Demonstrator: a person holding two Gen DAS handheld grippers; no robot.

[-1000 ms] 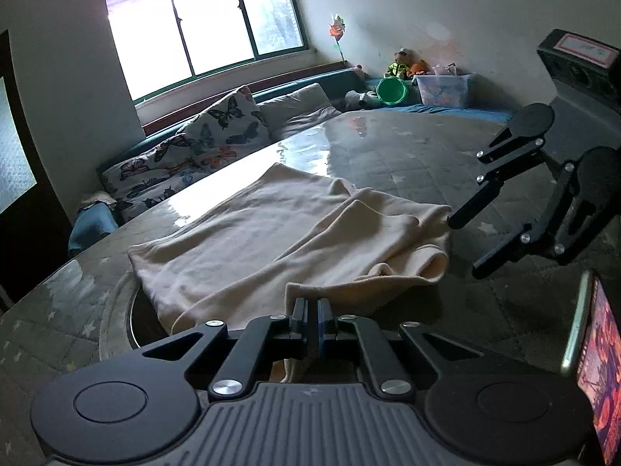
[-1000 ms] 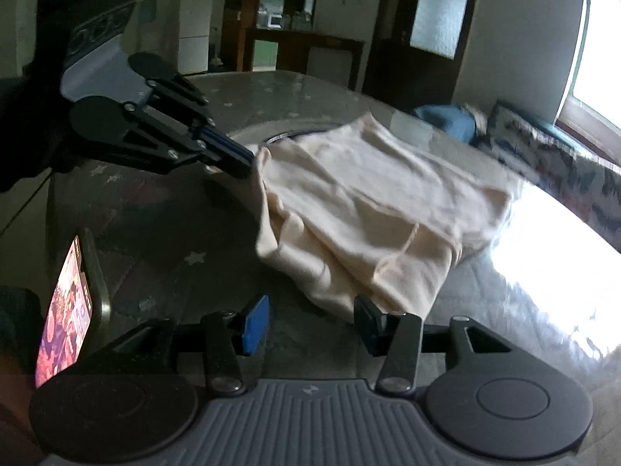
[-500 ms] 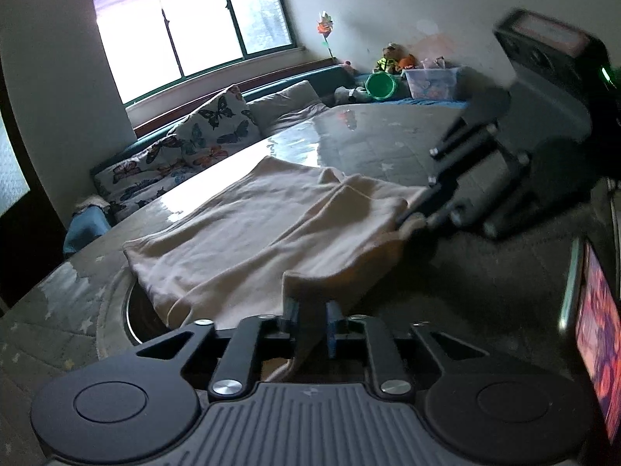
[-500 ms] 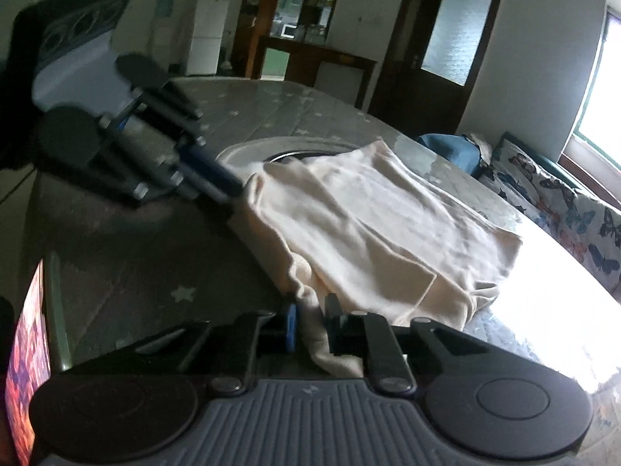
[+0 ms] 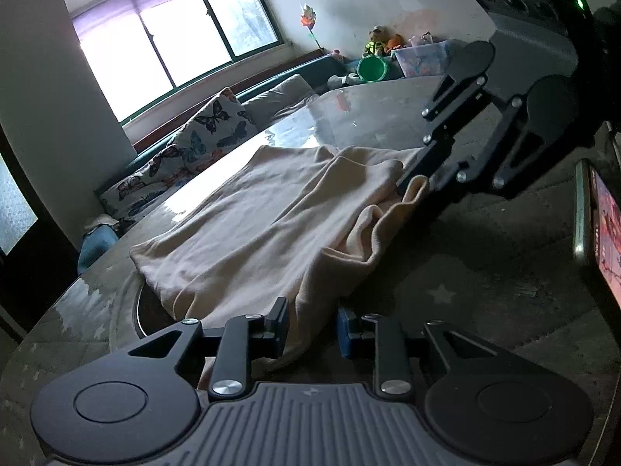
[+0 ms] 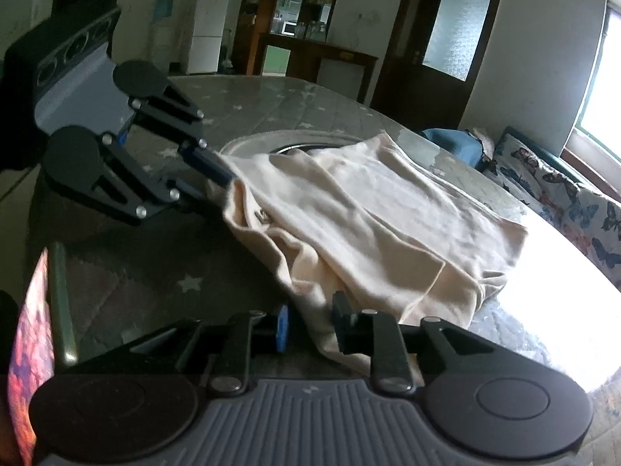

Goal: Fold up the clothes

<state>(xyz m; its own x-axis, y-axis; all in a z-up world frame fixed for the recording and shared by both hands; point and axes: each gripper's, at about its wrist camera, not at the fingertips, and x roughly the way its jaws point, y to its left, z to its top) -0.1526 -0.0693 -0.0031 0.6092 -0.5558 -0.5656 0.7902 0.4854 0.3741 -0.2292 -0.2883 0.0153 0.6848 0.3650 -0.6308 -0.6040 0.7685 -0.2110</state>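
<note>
A cream garment [image 5: 271,229] lies partly folded on the grey star-patterned table [image 5: 465,295]; it also shows in the right wrist view [image 6: 368,225]. My left gripper [image 5: 310,330] is open, with the garment's near edge lying loose between its fingers. My right gripper [image 6: 306,326] is open too, with a cloth corner draped between its fingers. In the left wrist view the right gripper [image 5: 415,178] sits at the garment's far right corner. In the right wrist view the left gripper [image 6: 217,178] sits at the garment's left corner.
A phone [image 5: 597,229] with a lit screen stands at the table's right edge; it also shows in the right wrist view [image 6: 35,345]. A round inset ring [image 6: 295,139] lies under the garment. A sofa with butterfly cushions [image 5: 194,143] runs behind the table.
Both grippers were shut on the garment's edges half a second ago and have now opened, letting the cloth go slack. The garment's near edge has settled on the table.
</note>
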